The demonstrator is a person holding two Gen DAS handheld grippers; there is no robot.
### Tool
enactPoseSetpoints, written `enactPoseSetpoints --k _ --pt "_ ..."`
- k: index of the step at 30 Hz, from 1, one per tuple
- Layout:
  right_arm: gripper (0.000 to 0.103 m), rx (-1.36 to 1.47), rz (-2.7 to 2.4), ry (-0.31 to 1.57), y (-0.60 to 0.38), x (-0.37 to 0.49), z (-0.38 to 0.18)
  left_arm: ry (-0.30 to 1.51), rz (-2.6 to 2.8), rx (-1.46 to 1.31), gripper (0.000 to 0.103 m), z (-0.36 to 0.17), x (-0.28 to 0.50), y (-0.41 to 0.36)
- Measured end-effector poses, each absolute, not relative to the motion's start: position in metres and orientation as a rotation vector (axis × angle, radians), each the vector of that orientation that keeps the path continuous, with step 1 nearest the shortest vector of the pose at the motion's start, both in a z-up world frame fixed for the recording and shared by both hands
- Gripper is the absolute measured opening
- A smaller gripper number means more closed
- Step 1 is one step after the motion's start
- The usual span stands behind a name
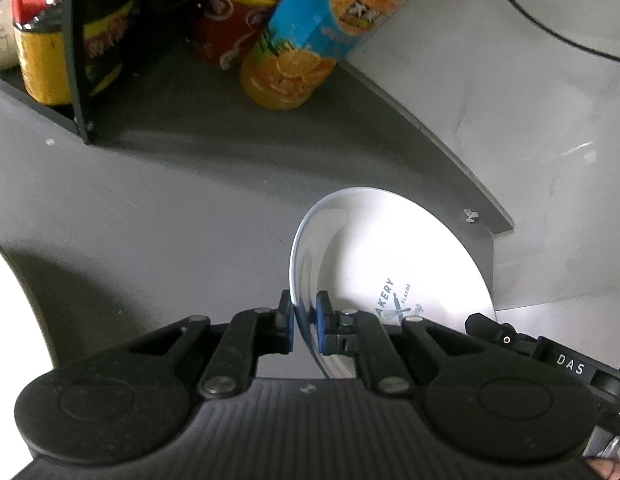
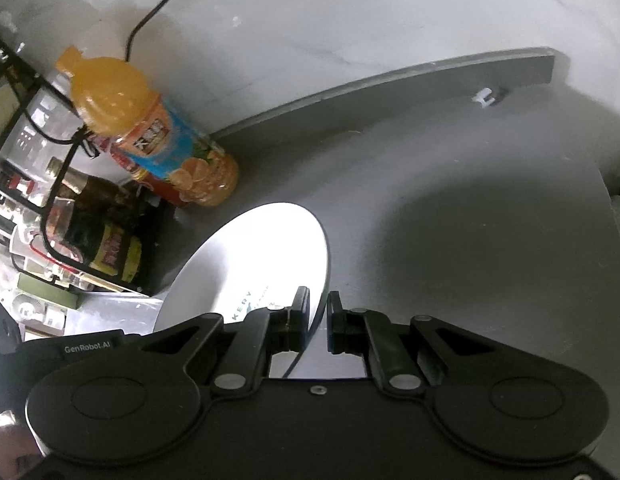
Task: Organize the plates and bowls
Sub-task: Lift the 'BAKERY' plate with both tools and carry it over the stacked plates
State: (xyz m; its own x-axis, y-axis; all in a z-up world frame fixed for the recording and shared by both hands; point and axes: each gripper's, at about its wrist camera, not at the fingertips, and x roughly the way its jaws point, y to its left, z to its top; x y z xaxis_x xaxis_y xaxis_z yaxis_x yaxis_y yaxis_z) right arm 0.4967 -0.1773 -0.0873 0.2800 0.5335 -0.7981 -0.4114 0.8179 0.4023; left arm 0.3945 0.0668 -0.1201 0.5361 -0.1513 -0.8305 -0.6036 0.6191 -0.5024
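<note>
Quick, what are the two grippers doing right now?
Left gripper: closed on the plate rim.
Right gripper: around the opposite rim, pads slightly apart, so whether it grips cannot be told.

White plate [image 1: 390, 256], dark bakery logo printed inside, tilted steeply on edge above the grey counter [image 1: 150, 208].

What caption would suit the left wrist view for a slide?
Left gripper fingers pinch the rim of a white plate above the grey counter, near an orange juice bottle.
</note>
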Motion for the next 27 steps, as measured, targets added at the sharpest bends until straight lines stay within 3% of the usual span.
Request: enactPoseSetpoints --k 27 --pt "0.009 0.132 0.616 1.096 -0.088 0.360 -0.075 0.996 0.275 -0.876 0.009 -0.114 0.257 0.158"
